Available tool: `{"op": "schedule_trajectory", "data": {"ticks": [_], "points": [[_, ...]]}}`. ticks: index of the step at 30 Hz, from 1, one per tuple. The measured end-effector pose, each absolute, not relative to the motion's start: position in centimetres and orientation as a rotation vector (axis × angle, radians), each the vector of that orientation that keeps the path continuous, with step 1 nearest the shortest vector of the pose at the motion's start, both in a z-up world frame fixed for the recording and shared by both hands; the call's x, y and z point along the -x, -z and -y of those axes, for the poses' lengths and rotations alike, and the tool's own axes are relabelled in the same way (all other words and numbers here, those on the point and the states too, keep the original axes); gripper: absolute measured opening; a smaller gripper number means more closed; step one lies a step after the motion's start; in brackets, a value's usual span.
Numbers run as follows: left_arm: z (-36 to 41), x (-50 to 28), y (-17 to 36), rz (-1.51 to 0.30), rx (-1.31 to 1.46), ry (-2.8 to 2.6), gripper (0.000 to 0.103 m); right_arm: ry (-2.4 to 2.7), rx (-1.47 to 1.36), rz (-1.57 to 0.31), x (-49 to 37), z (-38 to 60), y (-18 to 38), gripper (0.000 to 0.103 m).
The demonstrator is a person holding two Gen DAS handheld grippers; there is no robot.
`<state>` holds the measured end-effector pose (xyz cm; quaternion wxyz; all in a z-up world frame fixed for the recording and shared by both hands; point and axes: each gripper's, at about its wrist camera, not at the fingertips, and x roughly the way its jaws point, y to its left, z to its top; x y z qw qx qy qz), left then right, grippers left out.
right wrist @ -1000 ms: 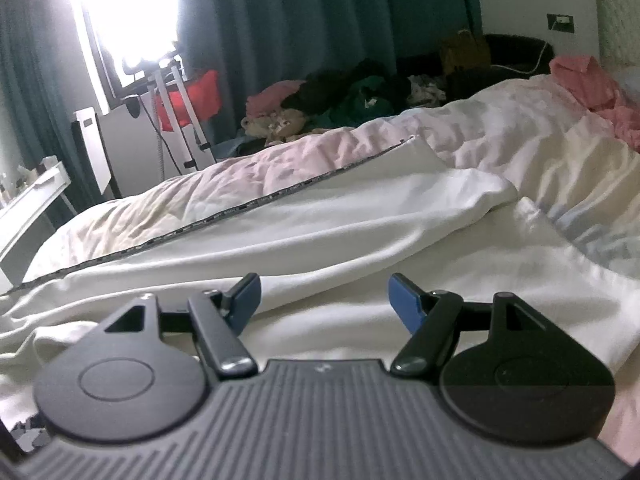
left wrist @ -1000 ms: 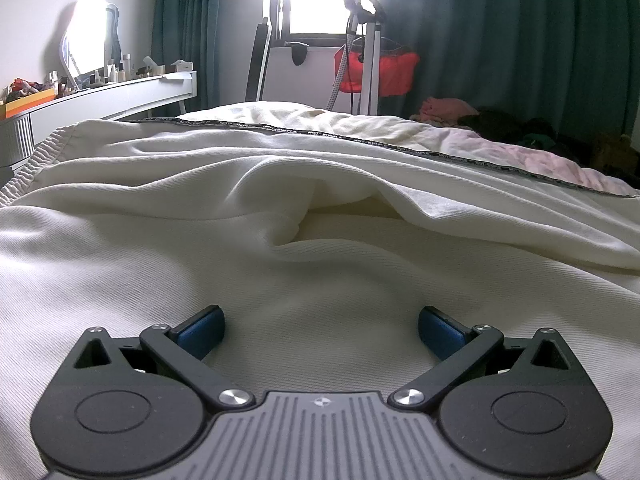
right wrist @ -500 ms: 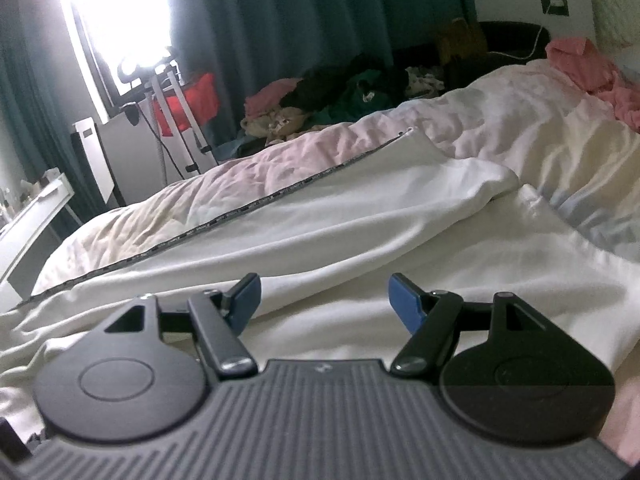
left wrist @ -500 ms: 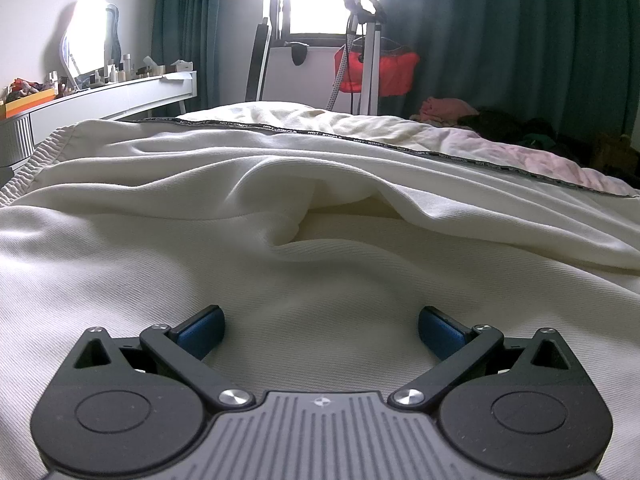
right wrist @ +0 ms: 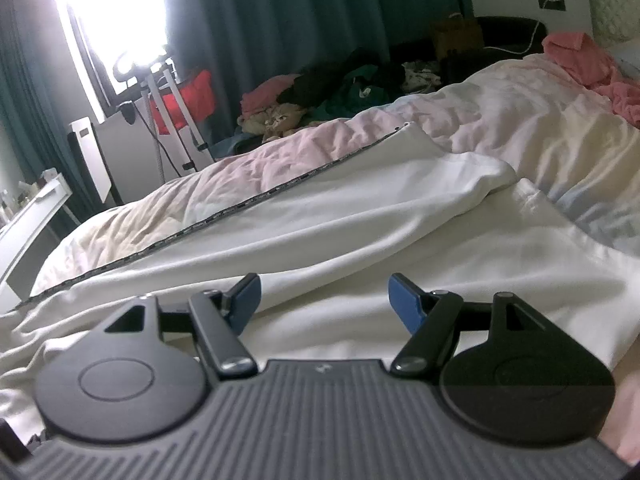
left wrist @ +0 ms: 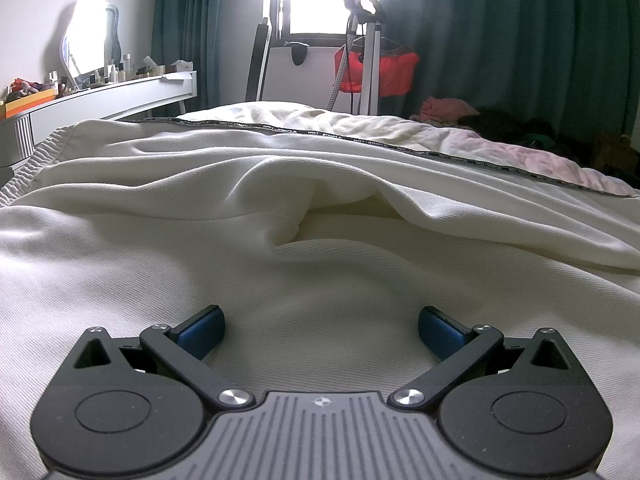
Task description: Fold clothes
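Left wrist view: left gripper [left wrist: 320,330] low over a cream garment [left wrist: 320,272] spread across the bed [left wrist: 520,148]. Fingers [left wrist: 200,330] spread wide, nothing between them but flat cloth underneath; no pinch on the fabric. One layer of the garment folded over toward the near side, with a soft ridge and an open pocket in the middle. Dark printed tape [left wrist: 360,142] along the far edge, ribbed hem [left wrist: 28,168] at the far left.

Right wrist view: right gripper [right wrist: 324,300] also low over the same garment [right wrist: 360,216], fingers [right wrist: 406,304] spread, holding nothing. Folded layer seen as a long band from far right to near left, its end rounded and loose at the far right.

Judged from this: folding begun but not finished. Probably one lengthwise fold laid, still with wrinkles and a raised ridge. Left to do, most likely: smoothing, then a new grasp on an edge or end and at least one fold across. Pile of other clothes [right wrist: 340,88] beyond the bed, maybe waiting too; cannot tell.
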<state>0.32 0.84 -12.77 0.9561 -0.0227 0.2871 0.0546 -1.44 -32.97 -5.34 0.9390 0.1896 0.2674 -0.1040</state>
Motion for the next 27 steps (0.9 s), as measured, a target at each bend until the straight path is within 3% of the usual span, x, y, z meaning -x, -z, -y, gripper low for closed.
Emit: {"op": "schedule_trajectory", "data": {"ticks": [27], "points": [[-0.86, -0.32, 12.77, -0.583, 0.046, -0.111, 0.103, 0.209, -0.409, -0.547, 1.45, 33.18, 5.43, 0.072]]}}
